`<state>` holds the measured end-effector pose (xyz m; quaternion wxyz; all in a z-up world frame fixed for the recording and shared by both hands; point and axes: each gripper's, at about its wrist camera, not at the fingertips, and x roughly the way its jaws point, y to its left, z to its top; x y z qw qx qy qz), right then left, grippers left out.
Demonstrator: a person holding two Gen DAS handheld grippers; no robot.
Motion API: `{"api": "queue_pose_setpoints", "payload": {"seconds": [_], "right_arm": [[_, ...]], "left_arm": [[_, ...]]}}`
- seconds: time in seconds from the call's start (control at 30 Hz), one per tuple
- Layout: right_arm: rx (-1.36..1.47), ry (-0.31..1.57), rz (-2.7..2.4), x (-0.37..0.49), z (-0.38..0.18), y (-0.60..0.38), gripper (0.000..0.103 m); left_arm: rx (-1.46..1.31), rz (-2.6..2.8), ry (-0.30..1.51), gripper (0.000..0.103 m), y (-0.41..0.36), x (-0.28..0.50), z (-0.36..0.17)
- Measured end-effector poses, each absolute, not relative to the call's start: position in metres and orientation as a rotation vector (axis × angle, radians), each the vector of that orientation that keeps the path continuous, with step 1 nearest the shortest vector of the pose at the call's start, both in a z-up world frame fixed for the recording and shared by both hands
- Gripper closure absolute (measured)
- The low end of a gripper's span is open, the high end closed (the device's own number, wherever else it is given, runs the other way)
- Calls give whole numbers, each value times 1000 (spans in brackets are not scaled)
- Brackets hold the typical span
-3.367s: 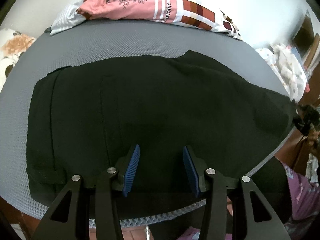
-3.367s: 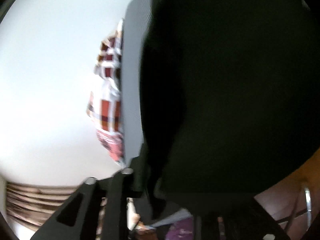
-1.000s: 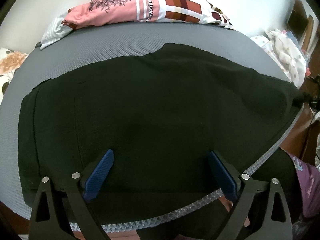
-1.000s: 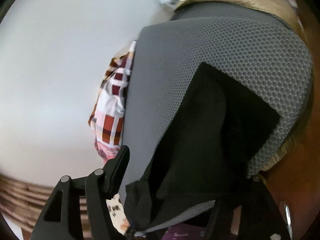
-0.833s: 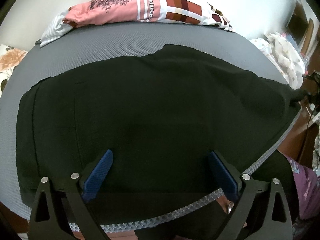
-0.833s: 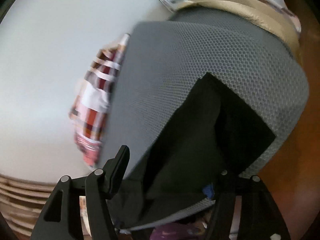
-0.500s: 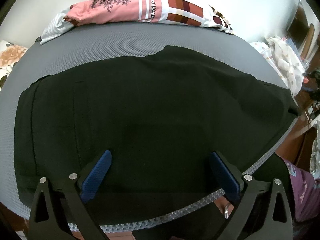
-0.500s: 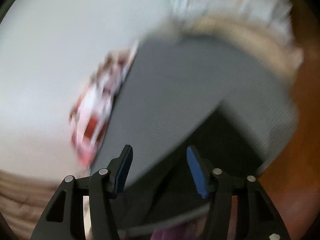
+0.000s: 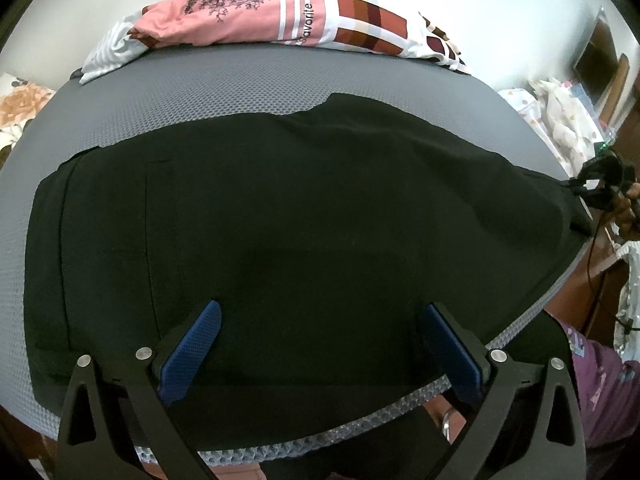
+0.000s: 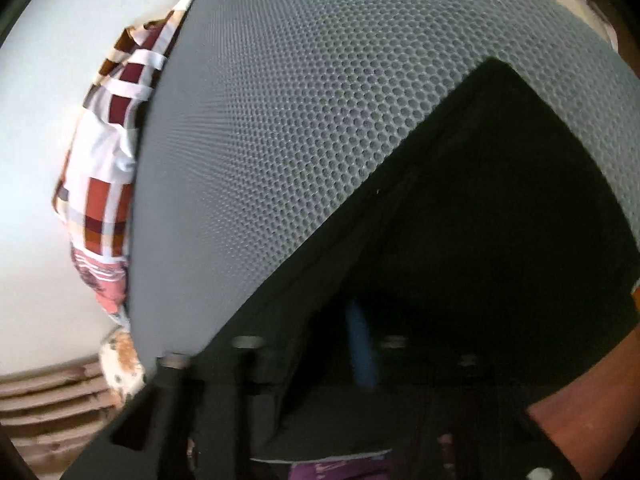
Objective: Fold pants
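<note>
Black pants [image 9: 280,220] lie spread flat across a grey mesh pad [image 9: 224,80], waistband to the left. My left gripper [image 9: 320,312] hovers over their near edge, wide open, blue pads apart and empty. At the far right a hand holds my right gripper [image 9: 596,190], whose jaws are closing on the leg-end corner, and the fabric there is drawn to a point. In the right wrist view the pants [image 10: 500,208] fill the lower right. My right gripper [image 10: 356,340] is blurred, fingers close together with black cloth around them.
A pink and checked cloth pile [image 9: 296,12] lies along the pad's far edge by the white wall. White spotted fabric [image 9: 560,120] is heaped at the right. A person's purple clothing [image 9: 600,380] shows past the near right corner. Brown wood [image 10: 580,412] lies below the pad's edge.
My right gripper let go of the leg end, swung across it, and its fingers have come together on the corner. The left gripper stayed wide open and still.
</note>
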<state>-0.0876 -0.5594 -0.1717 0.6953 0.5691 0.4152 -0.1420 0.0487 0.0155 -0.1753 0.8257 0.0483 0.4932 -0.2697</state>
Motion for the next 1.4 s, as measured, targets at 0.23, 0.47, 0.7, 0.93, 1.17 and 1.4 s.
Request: {"api": "queue_pose_setpoints", "payload": {"seconds": [0.23,0.47,0.7,0.93,1.17,1.4], "right_arm": [[1315,578,-165,-103,-131,-569,97],[1181,19,-6,-214,-57,-567,99],[1194,378,-67,-198,-124,-548,95],[896,615,-227,-64,-60,-531,22],[741,945,-528,40,-91,-530,59],[965,923,-406,26,-133,-549,99]], "left_arm": [[102,-576,1045,3,16,47,-176],[128,-562,1040,2,10,44,-177],[186,-545,1021,1,5,39,-180],[181,-542,1025,1,5,39,-180],[151,-548,1029,1,8,42,-178],[128,-554,1032,1,10,43,-177]]}}
